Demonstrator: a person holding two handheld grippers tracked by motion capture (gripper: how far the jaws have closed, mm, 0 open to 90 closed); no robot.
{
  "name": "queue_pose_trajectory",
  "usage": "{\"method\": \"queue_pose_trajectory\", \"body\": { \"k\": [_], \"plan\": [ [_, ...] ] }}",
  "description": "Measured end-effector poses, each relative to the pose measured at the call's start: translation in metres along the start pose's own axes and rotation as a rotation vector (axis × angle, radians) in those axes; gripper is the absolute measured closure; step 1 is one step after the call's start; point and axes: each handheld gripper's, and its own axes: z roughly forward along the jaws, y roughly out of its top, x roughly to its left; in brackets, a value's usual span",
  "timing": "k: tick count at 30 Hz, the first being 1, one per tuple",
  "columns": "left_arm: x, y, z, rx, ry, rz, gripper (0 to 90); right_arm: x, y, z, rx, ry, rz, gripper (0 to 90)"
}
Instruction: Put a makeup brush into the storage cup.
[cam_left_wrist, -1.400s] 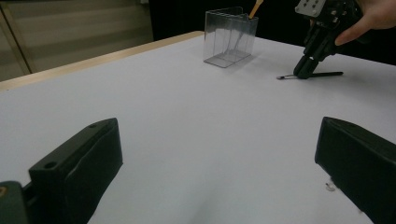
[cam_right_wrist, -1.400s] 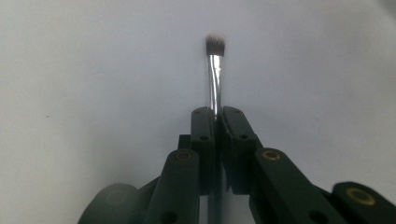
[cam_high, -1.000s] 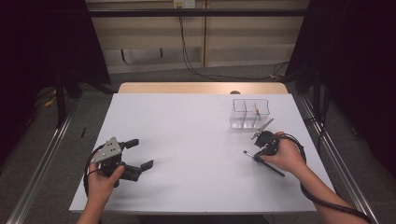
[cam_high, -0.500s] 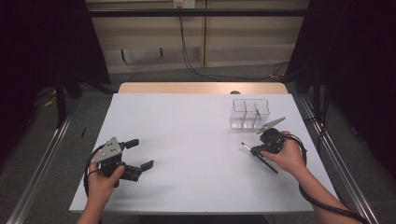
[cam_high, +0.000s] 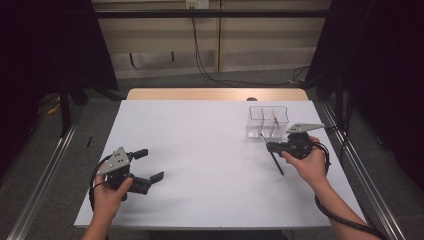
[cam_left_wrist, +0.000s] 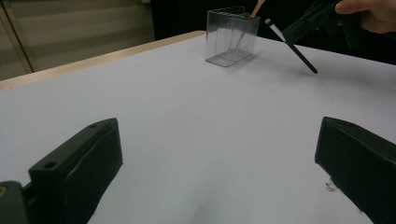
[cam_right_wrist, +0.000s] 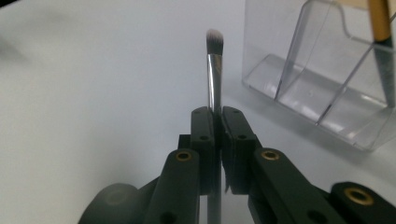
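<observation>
My right gripper (cam_high: 271, 146) is shut on a black-handled makeup brush (cam_high: 276, 162) at the right of the white table, just in front of a clear divided organiser (cam_high: 268, 121). In the right gripper view the jaws (cam_right_wrist: 218, 114) pinch the handle. The silver ferrule and grey bristles (cam_right_wrist: 213, 70) rise above them, left of the organiser (cam_right_wrist: 327, 79). A gold-handled brush (cam_right_wrist: 380, 28) leans inside the organiser. My left gripper (cam_high: 151, 165) rests open near the front left with nothing between its jaws (cam_left_wrist: 219, 163). From there the organiser (cam_left_wrist: 232, 36) and the slanted held brush (cam_left_wrist: 299, 53) appear far off.
The white table top (cam_high: 210, 150) has a wooden strip (cam_high: 215, 94) along its far edge. Metal rails (cam_high: 45, 175) run on the floor on both sides. Cables (cam_high: 205, 60) hang by the back wall. A cable (cam_high: 345, 220) trails from the right gripper.
The right hand has shifted slightly toward the organiser and turned, so the brush stands steeper with its tip nearer the clear box. The left hand has stayed put.
</observation>
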Motion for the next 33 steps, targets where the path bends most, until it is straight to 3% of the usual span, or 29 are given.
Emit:
{"method": "queue_pose_trajectory", "body": {
  "k": [6, 19, 33],
  "plan": [
    [0.000, 0.000, 0.000, -0.001, 0.001, -0.001, 0.7, 0.001, 0.001, -0.005, -0.127, -0.006, 0.014, 84.5],
    [0.000, 0.000, -0.001, -0.003, -0.001, 0.000, 0.7, 0.003, 0.000, -0.012, -0.332, -0.037, 0.029, 84.5],
    [0.000, 0.000, -0.001, -0.005, -0.001, 0.000, 0.7, 0.002, 0.008, -0.017, -0.449, -0.059, 0.039, 84.5]
  ]
}}
